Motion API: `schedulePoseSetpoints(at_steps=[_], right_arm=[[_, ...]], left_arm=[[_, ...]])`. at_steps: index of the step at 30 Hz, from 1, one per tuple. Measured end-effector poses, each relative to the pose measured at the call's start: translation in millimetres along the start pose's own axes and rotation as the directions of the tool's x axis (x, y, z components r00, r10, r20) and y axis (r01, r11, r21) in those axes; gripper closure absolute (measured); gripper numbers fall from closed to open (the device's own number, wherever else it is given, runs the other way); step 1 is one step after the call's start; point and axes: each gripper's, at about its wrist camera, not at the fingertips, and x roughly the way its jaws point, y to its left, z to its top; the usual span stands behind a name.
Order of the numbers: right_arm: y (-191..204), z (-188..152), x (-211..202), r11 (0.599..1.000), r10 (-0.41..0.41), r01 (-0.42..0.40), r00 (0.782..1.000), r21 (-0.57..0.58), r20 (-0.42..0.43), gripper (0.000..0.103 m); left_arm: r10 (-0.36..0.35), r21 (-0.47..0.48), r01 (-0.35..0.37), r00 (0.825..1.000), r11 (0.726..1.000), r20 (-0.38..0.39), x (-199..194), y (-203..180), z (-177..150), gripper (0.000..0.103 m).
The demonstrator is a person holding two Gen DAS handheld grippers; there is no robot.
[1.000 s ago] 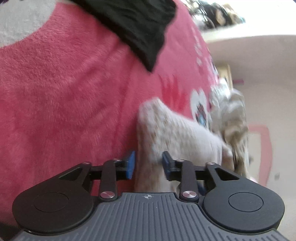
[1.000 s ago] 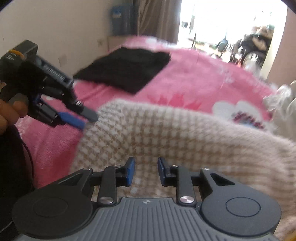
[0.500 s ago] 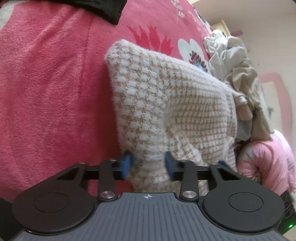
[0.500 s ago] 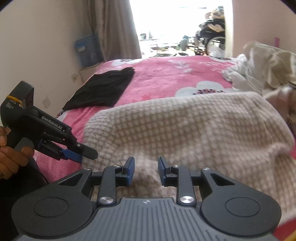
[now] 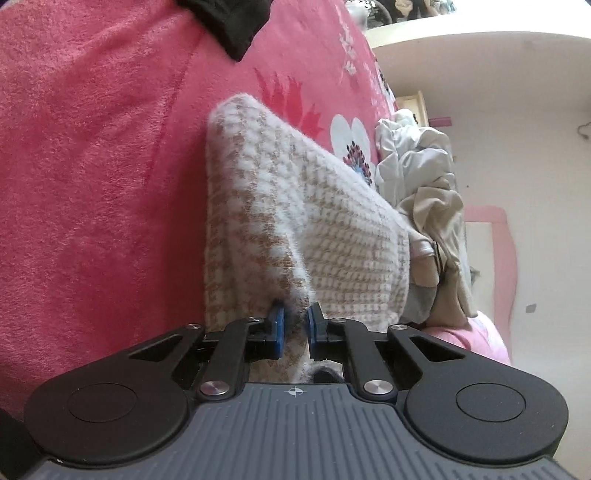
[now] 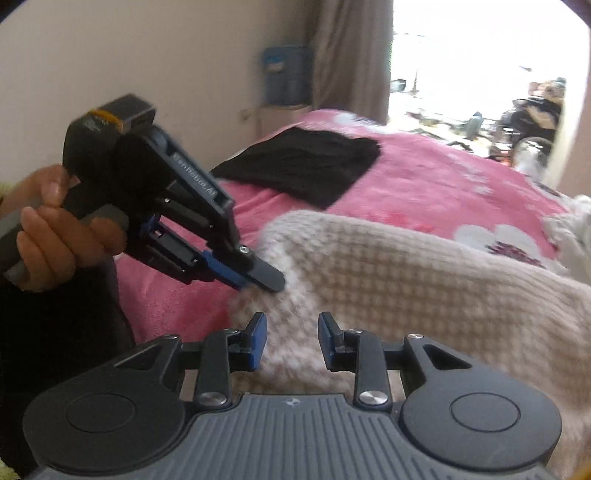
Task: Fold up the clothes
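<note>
A fuzzy cream-and-tan checked sweater (image 5: pixel 295 206) lies on the pink floral blanket (image 5: pixel 92 166). My left gripper (image 5: pixel 295 317) sits at the sweater's near edge; its jaws are closing and the blue pads pinch a raised ridge of the knit. In the right wrist view the same sweater (image 6: pixel 406 280) spreads across the bed, and the left gripper (image 6: pixel 260 282), held by a hand (image 6: pixel 48 229), bites its left corner. My right gripper (image 6: pixel 291 328) hovers over the sweater's near edge. Its jaws are opening, and no fabric is pressed between the pads.
A folded black garment (image 6: pixel 306 162) lies further up the blanket, its corner also showing at the top of the left wrist view (image 5: pixel 229 18). A heap of pale crumpled clothes (image 5: pixel 424 177) lies beyond the sweater on the right. A wall, a curtain and a bright window stand behind the bed.
The left jaws have narrowed onto a fold of the sweater, which now stands up as a ridge. The right gripper's pads have spread a little and its view has swung left.
</note>
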Motion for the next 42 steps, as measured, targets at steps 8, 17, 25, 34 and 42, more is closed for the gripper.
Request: schedulePoseSetpoints(at_steps=[8, 17, 25, 34, 42], right_arm=[[8.2, 2.4, 29.6, 0.991, 0.016, -0.029, 0.995, -0.131, -0.100, 0.068], [-2.0, 4.4, 27.8, 0.993, 0.099, -0.102, 0.993, -0.052, -0.062, 0.063], [9.4, 0.5, 32.5, 0.991, -0.022, 0.015, 0.998, -0.131, -0.056, 0.092], [82.0, -39.1, 41.3, 0.755, -0.327, 0.294, 0.944, -0.586, 0.052, 0.095], [92.6, -49.6, 48.6, 0.677, -0.371, 0.306, 0.927, -0.669, 0.049, 0.095]], left_arm=[[0.011, 0.001, -0.011, 1.000, 1.000, -0.005, 3.4, 0.0, 2.3, 0.093], [-0.021, -0.001, 0.021, 1.000, 1.000, 0.000, 3.0, 0.9, 2.8, 0.093], [-0.002, 0.015, 0.002, 1.000, 1.000, 0.002, 2.4, -1.1, 2.3, 0.093], [0.131, 0.090, -0.130, 0.991, 0.987, -0.008, 1.8, -11.5, -2.4, 0.090], [0.107, 0.237, -0.103, 0.994, 0.966, -0.006, -21.9, -42.0, -15.9, 0.090]])
